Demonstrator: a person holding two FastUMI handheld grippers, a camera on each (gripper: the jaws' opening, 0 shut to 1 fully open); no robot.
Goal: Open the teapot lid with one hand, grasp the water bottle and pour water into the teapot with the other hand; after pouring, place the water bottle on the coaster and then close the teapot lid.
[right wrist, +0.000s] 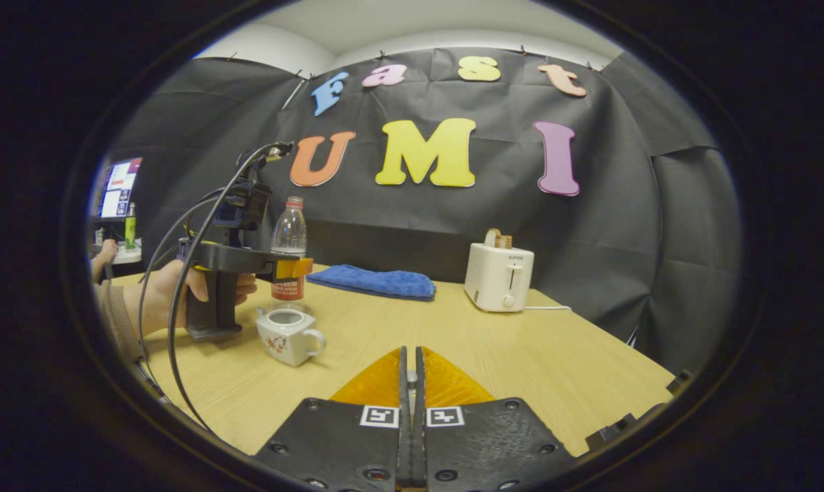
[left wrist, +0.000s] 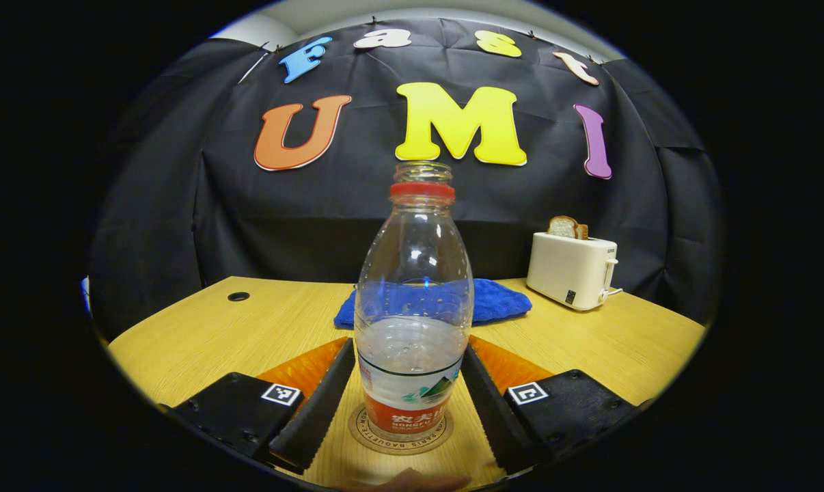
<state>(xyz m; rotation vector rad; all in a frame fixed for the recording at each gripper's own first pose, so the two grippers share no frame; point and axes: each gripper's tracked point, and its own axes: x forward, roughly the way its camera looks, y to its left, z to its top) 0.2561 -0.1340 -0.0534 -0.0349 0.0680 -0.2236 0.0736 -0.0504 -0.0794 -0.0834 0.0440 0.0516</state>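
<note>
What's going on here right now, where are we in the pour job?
The water bottle stands upright on the round coaster on the wooden table, uncapped and partly full. The left claw sits around its lower body, with small gaps at both sides, so it looks released rather than gripped. In the right gripper view, a hand holds that tool beside the white teapot, whose top is open with no lid on it. The right claw is shut; any lid in it can't be made out.

A blue cloth (left wrist: pixel 494 301) and toaster (left wrist: pixel 572 270) holding bread (left wrist: pixel 566 227) sit apart
</note>
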